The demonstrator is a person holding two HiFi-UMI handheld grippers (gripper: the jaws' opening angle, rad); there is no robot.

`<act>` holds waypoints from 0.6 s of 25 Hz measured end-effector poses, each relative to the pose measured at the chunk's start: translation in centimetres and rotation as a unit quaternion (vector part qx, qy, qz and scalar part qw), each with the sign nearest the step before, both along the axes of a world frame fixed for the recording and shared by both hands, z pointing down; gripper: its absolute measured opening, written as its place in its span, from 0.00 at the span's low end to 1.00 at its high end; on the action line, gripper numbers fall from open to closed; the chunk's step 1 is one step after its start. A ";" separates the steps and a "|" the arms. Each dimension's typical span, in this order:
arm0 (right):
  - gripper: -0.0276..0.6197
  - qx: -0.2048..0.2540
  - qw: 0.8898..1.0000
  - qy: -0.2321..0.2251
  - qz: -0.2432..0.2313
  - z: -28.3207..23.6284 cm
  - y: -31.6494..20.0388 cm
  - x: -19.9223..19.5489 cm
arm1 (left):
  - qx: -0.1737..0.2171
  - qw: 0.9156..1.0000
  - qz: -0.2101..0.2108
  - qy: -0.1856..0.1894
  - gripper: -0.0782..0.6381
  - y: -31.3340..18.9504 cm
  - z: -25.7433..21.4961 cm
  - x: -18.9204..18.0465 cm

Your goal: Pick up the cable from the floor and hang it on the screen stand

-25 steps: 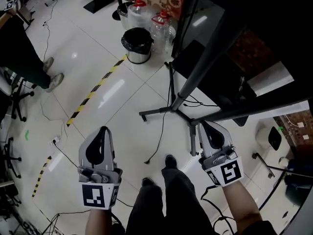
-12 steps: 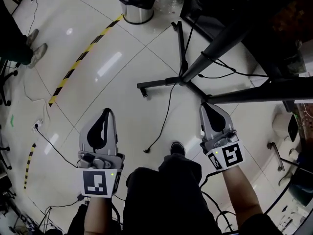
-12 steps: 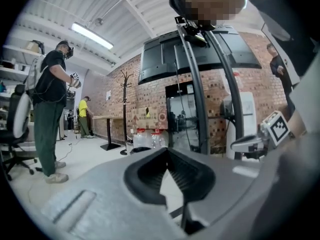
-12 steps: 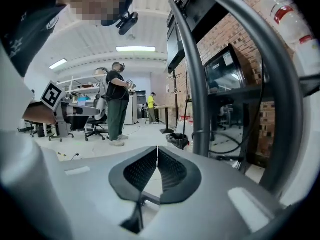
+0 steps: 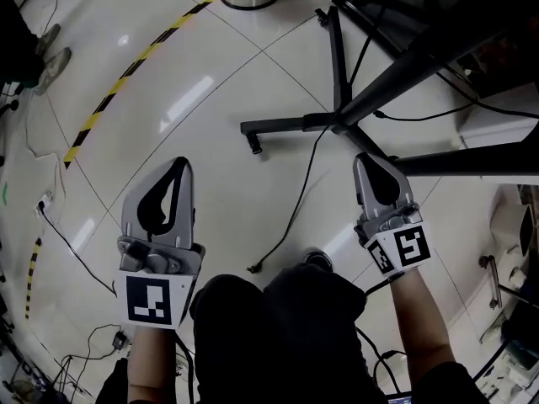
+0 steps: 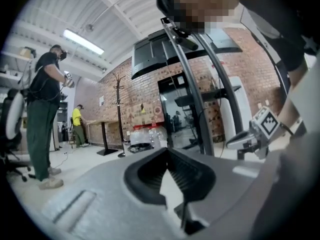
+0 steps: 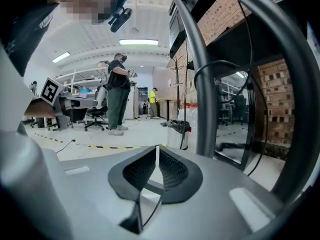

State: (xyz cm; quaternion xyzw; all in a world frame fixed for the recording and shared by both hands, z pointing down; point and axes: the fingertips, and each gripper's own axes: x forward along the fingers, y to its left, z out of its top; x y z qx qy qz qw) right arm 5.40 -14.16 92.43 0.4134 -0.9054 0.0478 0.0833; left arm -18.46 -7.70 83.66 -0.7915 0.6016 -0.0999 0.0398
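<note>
Snaking thin black cable [image 5: 293, 217] over glossy floor [image 5: 210, 167].

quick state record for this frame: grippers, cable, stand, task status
left gripper: jaws shut, nothing between them
right gripper: jaws shut, nothing between them
cable: lying on the floor, running from the stand base to a loose end near the shoe
screen stand: black, legs spread on the floor
task status: cable not yet picked up
</note>
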 end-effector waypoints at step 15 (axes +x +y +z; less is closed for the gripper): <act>0.31 -0.177 0.984 0.024 0.000 18.8 1.2 -1.0 | -0.034 0.998 -0.046 0.038 0.12 -0.1 10.9 -5.4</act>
